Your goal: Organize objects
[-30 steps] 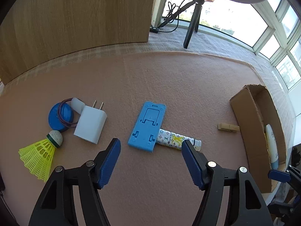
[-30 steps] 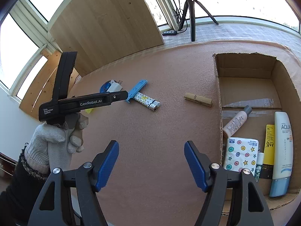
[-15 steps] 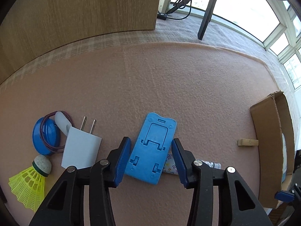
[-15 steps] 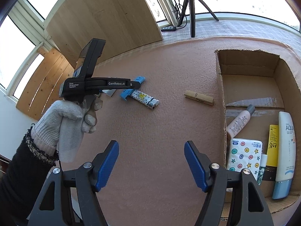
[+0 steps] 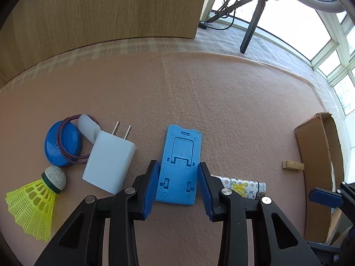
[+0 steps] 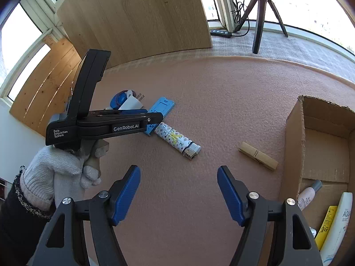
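Note:
A blue phone stand (image 5: 179, 155) lies flat on the pink mat. My left gripper (image 5: 177, 166) straddles its near half and its jaws are closing, with the blue pads right at the stand's long edges. In the right wrist view a gloved hand (image 6: 55, 173) holds that left gripper (image 6: 153, 124) over the stand (image 6: 162, 107). A patterned lighter (image 5: 241, 187) lies partly under the stand's right side. My right gripper (image 6: 178, 170) hovers open over bare mat with nothing between its fingers; the lighter (image 6: 177, 140) lies just beyond it.
A white charger (image 5: 109, 155), a blue disc with a hair band (image 5: 60, 144) and a yellow shuttlecock (image 5: 33, 204) lie left of the stand. A wooden clothespin (image 6: 258, 156) lies beside a cardboard box (image 6: 292, 133) holding several bottles and tubes. A tripod (image 6: 259, 17) stands beyond the mat.
My left gripper has come down over the blue stand and its jaws have narrowed around it. My right gripper has shifted left, away from the box, and kept the same opening.

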Available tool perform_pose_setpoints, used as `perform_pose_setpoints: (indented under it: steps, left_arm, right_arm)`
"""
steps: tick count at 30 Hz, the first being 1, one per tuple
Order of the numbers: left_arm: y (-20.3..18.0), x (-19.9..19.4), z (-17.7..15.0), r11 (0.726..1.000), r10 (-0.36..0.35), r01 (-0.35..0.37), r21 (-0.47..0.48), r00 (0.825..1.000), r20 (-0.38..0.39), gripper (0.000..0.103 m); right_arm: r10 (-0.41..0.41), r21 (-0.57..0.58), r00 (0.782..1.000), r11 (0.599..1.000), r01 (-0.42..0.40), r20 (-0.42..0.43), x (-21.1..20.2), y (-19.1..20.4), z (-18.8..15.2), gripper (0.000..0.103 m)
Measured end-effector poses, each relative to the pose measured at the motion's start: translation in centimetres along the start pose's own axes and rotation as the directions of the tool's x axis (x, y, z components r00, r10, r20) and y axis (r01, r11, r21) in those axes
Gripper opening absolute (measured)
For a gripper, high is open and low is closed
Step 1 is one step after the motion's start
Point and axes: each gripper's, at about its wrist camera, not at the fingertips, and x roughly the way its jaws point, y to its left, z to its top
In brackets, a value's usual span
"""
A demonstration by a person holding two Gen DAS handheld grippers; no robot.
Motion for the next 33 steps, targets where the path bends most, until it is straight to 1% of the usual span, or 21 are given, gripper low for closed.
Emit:
perform_pose_setpoints:
  steps: [6,12,14,20,23,26,27,28,29,31,33]
  left_arm:
    - [1.2,-0.7,-1.3,0.999,-0.024,0.024,-0.025,1.000,0.014,0.037]
    - [1.5,-1.7,-3.4,1.000,-0.026,0.026,-0.015,0.999,0.020,0.037]
    - [1.6,-2.0,-4.0,0.999,-0.034,0.034,-0.020,0.999,0.022,0.037]
    - [2.0,-2.7,-5.1,0.999,-0.040,0.041,-0.027,0.999,0.026,0.037]
    - [2.1,-2.9,-5.5,0.999,-0.042,0.043,-0.033,0.999,0.029,0.037]
    - [2.1,-3.0,-5.8,0.998,-0.040,0.041,-0.036,0.999,0.032,0.037]
    - [2.1,-3.1,-5.9,0.998,-0.039,0.041,-0.039,0.999,0.035,0.037]
    - [2.1,-3.1,-6.0,0.998,-0.039,0.040,-0.043,0.999,0.038,0.037]
    - [2.1,-3.1,-6.1,0.998,-0.038,0.040,-0.047,0.998,0.041,0.037]
    - [2.0,-3.3,-6.3,0.998,-0.033,0.036,-0.051,0.998,0.047,0.037]
    - [1.9,-3.4,-6.6,0.998,-0.027,0.030,-0.054,0.998,0.052,0.037]
  right_arm:
    - [-0.028,-0.052,0.999,0.998,0.026,-0.035,3.1,0.9,1.8,0.068]
    - [-0.053,-0.104,0.996,0.994,0.046,-0.066,5.4,1.1,2.8,0.066]
    - [-0.075,-0.124,0.994,0.990,0.066,-0.074,6.2,1.2,3.0,0.065]
    - [-0.108,-0.172,0.990,0.981,0.092,-0.089,8.0,1.9,3.6,0.064]
    - [-0.131,-0.191,0.986,0.975,0.110,-0.099,8.7,2.2,3.6,0.058]
    - [-0.143,-0.200,0.985,0.972,0.122,-0.092,9.0,2.5,3.7,0.057]
    - [-0.144,-0.200,0.985,0.972,0.124,-0.091,9.1,2.6,3.7,0.053]
    - [-0.149,-0.197,0.985,0.972,0.129,-0.090,9.1,2.6,3.6,0.046]
    - [-0.153,-0.195,0.984,0.972,0.134,-0.087,9.1,2.7,3.6,0.042]
    - [-0.144,-0.186,0.985,0.975,0.125,-0.090,9.0,2.7,3.6,0.030]
    - [-0.134,-0.173,0.987,0.978,0.116,-0.093,9.0,2.7,3.4,0.025]
